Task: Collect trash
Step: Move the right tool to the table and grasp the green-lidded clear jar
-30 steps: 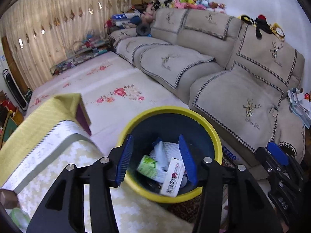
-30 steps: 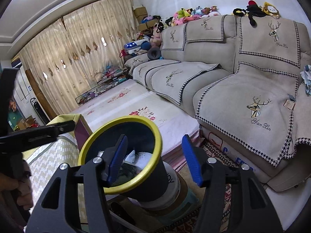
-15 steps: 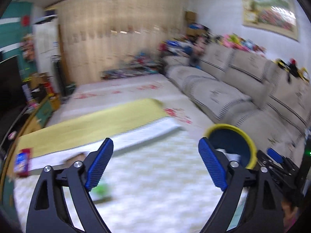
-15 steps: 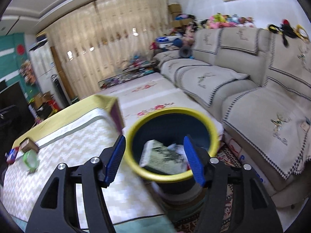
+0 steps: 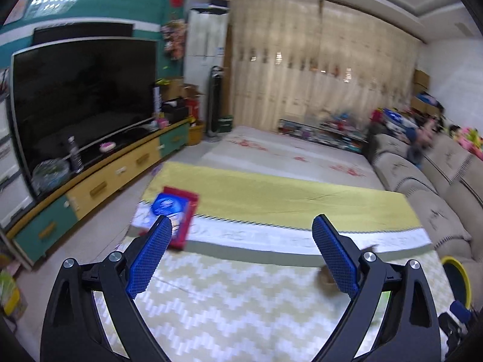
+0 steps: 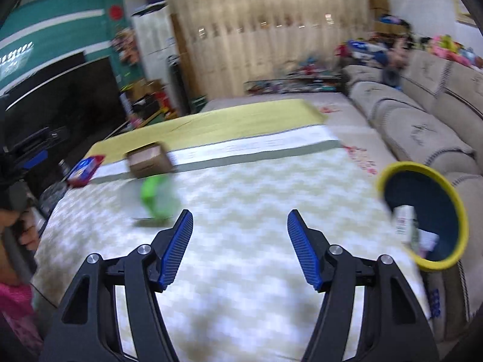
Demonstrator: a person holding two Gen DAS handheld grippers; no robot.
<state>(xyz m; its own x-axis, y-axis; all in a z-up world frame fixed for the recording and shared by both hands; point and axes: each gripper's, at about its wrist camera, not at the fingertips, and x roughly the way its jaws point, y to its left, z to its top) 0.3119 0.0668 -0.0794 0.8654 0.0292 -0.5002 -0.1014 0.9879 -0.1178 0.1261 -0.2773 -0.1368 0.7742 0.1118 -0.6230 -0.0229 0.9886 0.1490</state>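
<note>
My left gripper (image 5: 242, 221) hangs over the table's zigzag cloth (image 5: 241, 307), its jaws opening wide with nothing between them. A red and blue packet (image 5: 176, 211) lies just beyond its left finger. A blurred brown item (image 5: 323, 274) peeps out behind its right finger. My right gripper (image 6: 240, 214) is open and empty above the same cloth. Ahead of it to the left lie a green and clear wrapper (image 6: 157, 199), a brown cardboard box (image 6: 149, 160) and the red packet (image 6: 86, 169). The yellow-rimmed bin (image 6: 407, 165) with trash inside stands to the right.
A beige sofa (image 6: 422, 126) runs along the right, behind the bin. A large TV (image 5: 81, 96) on a yellow and green cabinet (image 5: 114, 175) fills the left. A floral floor mat (image 5: 286, 154) and curtains lie beyond the table. A person's hand (image 6: 21, 229) holds the left gripper.
Both grippers swung left from the bin to over the table. The left jaws have spread much wider, and its view now faces the TV. The bin has slid to the right edge.
</note>
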